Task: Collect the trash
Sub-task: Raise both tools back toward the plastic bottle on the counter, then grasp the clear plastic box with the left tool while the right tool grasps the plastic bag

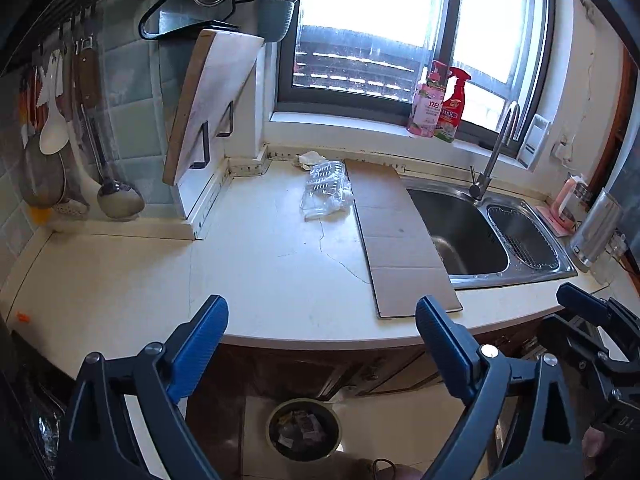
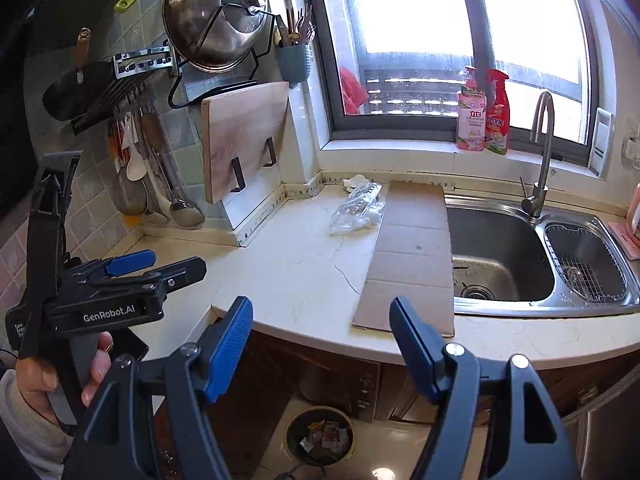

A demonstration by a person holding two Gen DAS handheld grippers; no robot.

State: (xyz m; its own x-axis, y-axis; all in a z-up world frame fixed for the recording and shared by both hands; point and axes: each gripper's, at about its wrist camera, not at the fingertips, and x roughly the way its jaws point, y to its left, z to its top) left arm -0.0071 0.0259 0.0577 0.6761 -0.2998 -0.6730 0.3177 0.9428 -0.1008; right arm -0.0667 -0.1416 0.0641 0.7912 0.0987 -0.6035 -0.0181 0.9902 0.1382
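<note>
Countertop (image 1: 260, 272): pale, cracked, sink (image 1: 460, 232) at right.
Cardboard (image 1: 400, 236): flat sheet lying beside the sink's left edge.
Trash bin (image 2: 320, 436): on the floor below the near counter edge, scraps inside.
Plastic packaging (image 1: 326, 192): clear, crumpled, far on the counter, touching the cardboard's left edge.
Tissue (image 1: 310, 158): white wad just behind the packaging.
Left gripper (image 1: 322, 330): jaws spread, nothing between.
Right gripper (image 2: 322, 332): jaws spread, empty.

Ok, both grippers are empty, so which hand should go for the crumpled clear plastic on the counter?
Probably the left gripper. The clear plastic lies nearly straight ahead of its open jaws, left of the cardboard sheet. The right gripper, also open, would have to reach across that cardboard, though the difference is small.
</note>
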